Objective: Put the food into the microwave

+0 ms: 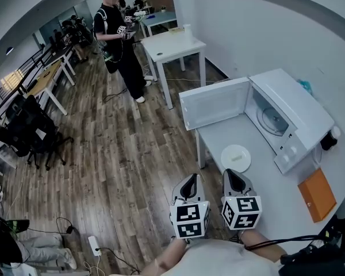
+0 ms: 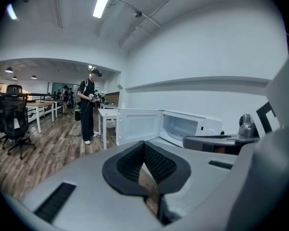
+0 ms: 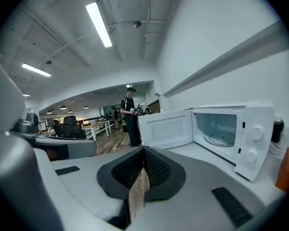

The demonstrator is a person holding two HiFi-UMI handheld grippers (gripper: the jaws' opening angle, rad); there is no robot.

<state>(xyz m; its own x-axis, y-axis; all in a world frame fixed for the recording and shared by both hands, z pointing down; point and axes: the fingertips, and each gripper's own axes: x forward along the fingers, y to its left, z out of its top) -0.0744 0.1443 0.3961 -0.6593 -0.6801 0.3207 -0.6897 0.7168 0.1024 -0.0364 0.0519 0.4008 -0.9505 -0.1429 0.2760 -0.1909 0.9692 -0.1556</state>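
A white microwave stands on the white table with its door swung wide open to the left and the glass turntable showing inside. A white plate with something pale on it sits on the table in front of the microwave. Both grippers hang near the table's front edge, short of the plate. My left gripper is shut with nothing in it, and so is my right gripper. The open microwave lies ahead of the left gripper. Beyond the right gripper the microwave also shows.
An orange box lies at the table's right, and a dark object stands behind the microwave. A person stands by another white table further off. Office chairs and a power strip are on the wooden floor at left.
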